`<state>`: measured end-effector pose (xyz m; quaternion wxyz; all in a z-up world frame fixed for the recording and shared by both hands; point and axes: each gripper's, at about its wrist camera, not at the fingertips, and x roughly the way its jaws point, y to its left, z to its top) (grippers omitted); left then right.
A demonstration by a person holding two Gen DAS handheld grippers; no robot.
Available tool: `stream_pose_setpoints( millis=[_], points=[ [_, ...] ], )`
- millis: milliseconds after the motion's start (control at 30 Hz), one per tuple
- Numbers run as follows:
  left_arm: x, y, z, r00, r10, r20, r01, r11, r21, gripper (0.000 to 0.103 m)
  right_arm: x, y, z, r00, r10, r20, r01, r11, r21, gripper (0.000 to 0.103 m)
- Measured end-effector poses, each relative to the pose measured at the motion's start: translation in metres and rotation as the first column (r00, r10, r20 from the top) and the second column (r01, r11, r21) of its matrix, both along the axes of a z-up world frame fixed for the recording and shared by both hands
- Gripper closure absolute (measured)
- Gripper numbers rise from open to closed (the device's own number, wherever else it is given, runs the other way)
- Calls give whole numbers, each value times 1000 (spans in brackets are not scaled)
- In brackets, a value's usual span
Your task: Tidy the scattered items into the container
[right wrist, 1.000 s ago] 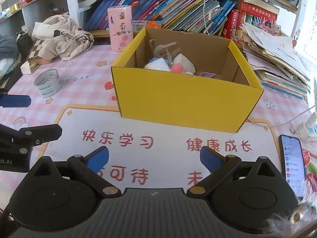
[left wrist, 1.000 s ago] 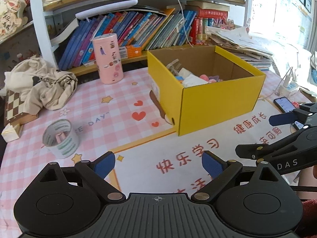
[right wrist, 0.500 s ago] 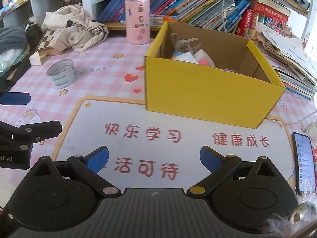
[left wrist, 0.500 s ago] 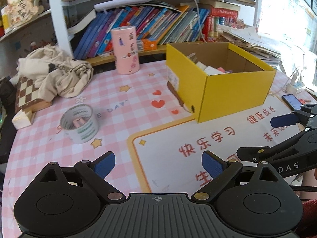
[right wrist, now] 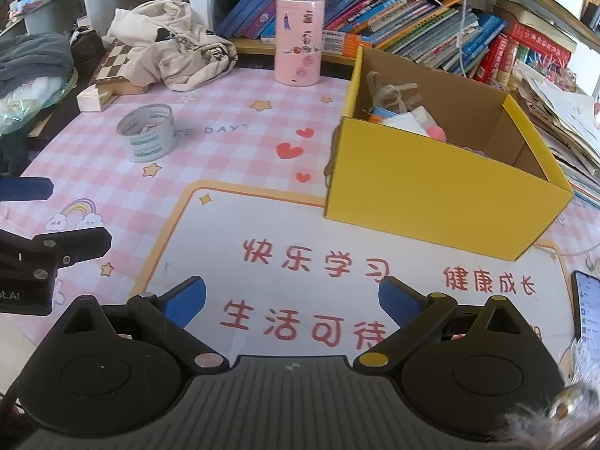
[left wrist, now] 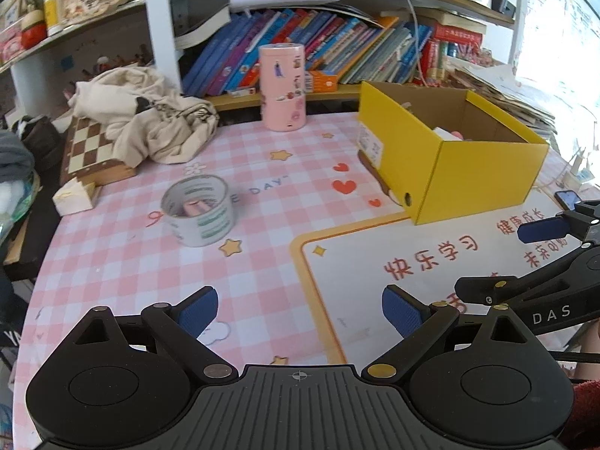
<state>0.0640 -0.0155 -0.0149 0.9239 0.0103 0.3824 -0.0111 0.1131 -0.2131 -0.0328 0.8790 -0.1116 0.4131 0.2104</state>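
Note:
A yellow cardboard box (left wrist: 476, 180) (right wrist: 442, 195) stands open on the pink checked mat, with string, paper and a pink item inside. A roll of clear tape (left wrist: 198, 210) (right wrist: 148, 137) lies on the mat to the left of it. A pink cylindrical tin (left wrist: 282, 88) (right wrist: 299, 40) stands upright by the bookshelf. My left gripper (left wrist: 300, 311) hovers open over the mat, nearer than the tape, holding nothing. My right gripper (right wrist: 292, 298) is open and empty above the white printed panel, in front of the box.
A crumpled beige cloth (left wrist: 150, 123) lies on a folded chessboard (left wrist: 90, 157) at the back left, beside a small wooden block (left wrist: 75, 197). Books fill the shelf (right wrist: 393, 18) behind. A phone (right wrist: 587, 307) lies at the right edge. Paper stacks (left wrist: 498, 93) sit right of the box.
Both grippers have swung left, so the box now sits further right in each view and the tape roll nearer centre. Both stay open and empty.

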Motion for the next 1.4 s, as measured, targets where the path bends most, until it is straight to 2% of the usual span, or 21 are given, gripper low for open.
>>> stream_pose_setpoints(
  millis=[333, 733, 1400],
  points=[
    [-6, 26, 2, 999, 42, 22, -42, 999, -4, 7, -3, 27, 5, 999, 48, 24, -48, 999, -6, 3],
    [-7, 45, -5, 996, 94, 3, -94, 995, -26, 7, 1, 52, 2, 994, 108, 10, -108, 994, -27, 3],
    [21, 83, -15, 970, 243, 3, -243, 970, -29, 7, 48, 94, -9, 967, 256, 9, -255, 966, -50, 3]
  ],
)
